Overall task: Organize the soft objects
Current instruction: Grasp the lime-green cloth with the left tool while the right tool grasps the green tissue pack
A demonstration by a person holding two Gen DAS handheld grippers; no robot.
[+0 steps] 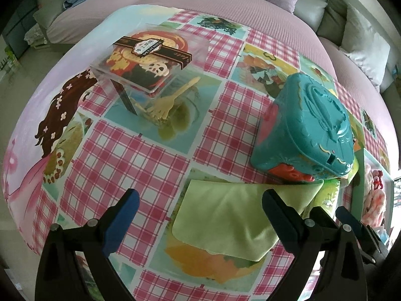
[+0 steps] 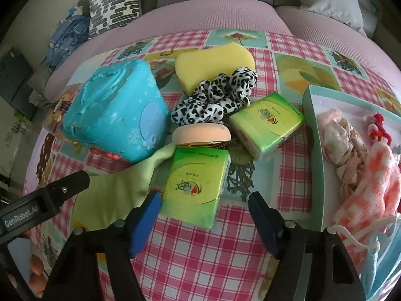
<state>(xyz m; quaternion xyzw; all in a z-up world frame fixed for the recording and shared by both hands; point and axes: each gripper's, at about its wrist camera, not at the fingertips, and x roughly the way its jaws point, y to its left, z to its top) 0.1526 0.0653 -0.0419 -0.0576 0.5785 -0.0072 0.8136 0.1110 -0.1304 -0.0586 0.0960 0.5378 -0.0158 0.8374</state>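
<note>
Just ahead of the right gripper (image 2: 204, 219), whose jaws stand apart holding nothing, lies a tissue pack (image 2: 196, 184). Rightward sits the tray (image 2: 312, 135). Left gripper (image 1: 200, 215) gapes over the cloth (image 1: 230, 215).

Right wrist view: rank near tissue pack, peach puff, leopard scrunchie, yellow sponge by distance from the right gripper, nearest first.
From the right gripper:
1. Near tissue pack, just beyond the fingertips, slightly left of centre.
2. Peach puff, directly behind that pack.
3. Leopard scrunchie, behind the puff, mid-table.
4. Yellow sponge, farthest, at the table's far side behind the scrunchie.
</note>
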